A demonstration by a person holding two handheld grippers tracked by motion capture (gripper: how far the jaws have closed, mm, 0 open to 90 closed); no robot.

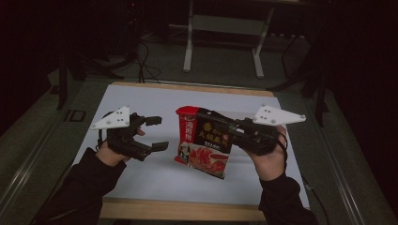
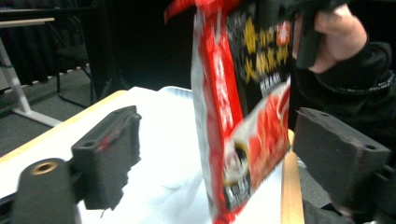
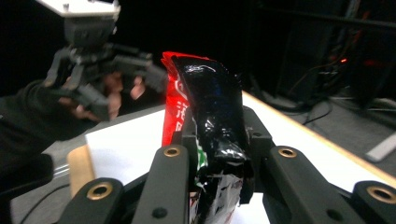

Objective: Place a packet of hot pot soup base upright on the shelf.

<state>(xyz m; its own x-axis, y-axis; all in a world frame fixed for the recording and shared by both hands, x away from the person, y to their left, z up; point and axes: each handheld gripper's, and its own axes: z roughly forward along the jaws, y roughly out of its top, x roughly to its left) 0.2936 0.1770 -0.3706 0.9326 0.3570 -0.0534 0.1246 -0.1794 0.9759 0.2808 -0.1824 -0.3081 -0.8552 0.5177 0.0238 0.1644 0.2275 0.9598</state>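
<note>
Red-black glossy food packet (image 1: pixel 203 142); held above white table, clamped at one edge

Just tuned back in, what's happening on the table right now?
A person holds a gripper in each hand above the white-topped table. The right gripper is clamped on the upper edge of a red and black printed food pouch, holding it up in the air. The left gripper is open and empty, its jaws facing the pouch from the side without touching it.
</note>
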